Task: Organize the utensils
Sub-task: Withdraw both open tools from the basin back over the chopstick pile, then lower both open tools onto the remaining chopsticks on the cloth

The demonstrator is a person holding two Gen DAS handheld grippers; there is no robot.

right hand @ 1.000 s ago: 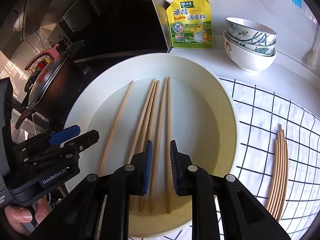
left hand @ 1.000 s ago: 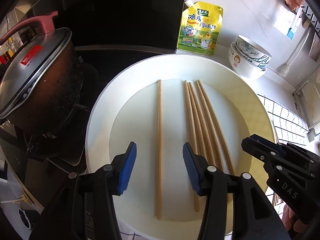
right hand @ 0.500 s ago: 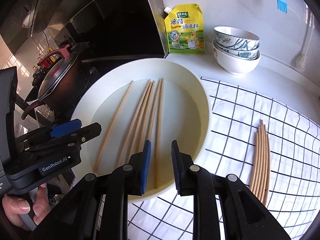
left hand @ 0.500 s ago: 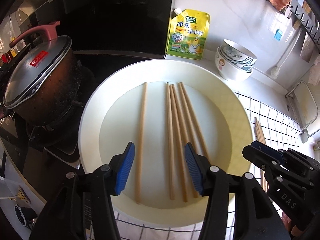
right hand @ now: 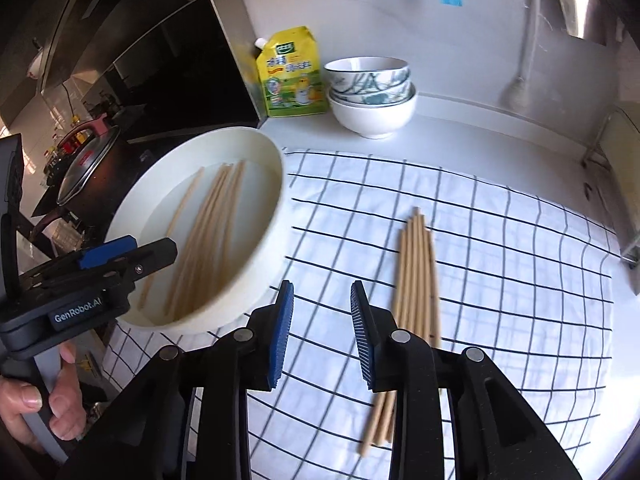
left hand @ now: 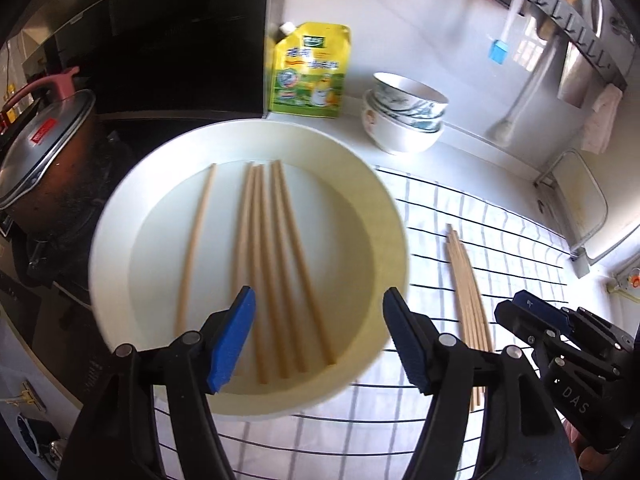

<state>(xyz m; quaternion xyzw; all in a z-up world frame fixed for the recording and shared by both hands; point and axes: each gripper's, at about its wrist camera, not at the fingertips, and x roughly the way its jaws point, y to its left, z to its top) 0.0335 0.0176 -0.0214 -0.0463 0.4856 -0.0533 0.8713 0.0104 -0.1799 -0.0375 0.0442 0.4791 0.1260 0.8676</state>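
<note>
A wide white basin [left hand: 394, 216] sits toward the left side of the tabletop [right hand: 460, 128], beside the stove. In it lie five wooden chopsticks [left hand: 276, 256] — one alone on the left, four close together to its right. A white checked cloth [right hand: 500, 272] covers the tabletop to the right of the basin, its left edge running under the basin's rim. A second bundle of chopsticks [right hand: 416, 264] lies on this cloth, well apart from the basin.

The left gripper [left hand: 316, 336] hangs over the near edge of the basin; its jaws have just been opening and stand wide apart, gripping nothing. The right gripper [right hand: 322, 332] hangs over the cloth between the basin and the bundle — its jaws too have just been opening, with a clear gap and nothing in it.

At the back edge of the tabletop a yellow pouch [right hand: 290, 74] leans on the wall, with stacked bowls [right hand: 372, 96] just beside it. A lidded pot [left hand: 44, 160] stands on the stove left of the basin.
</note>
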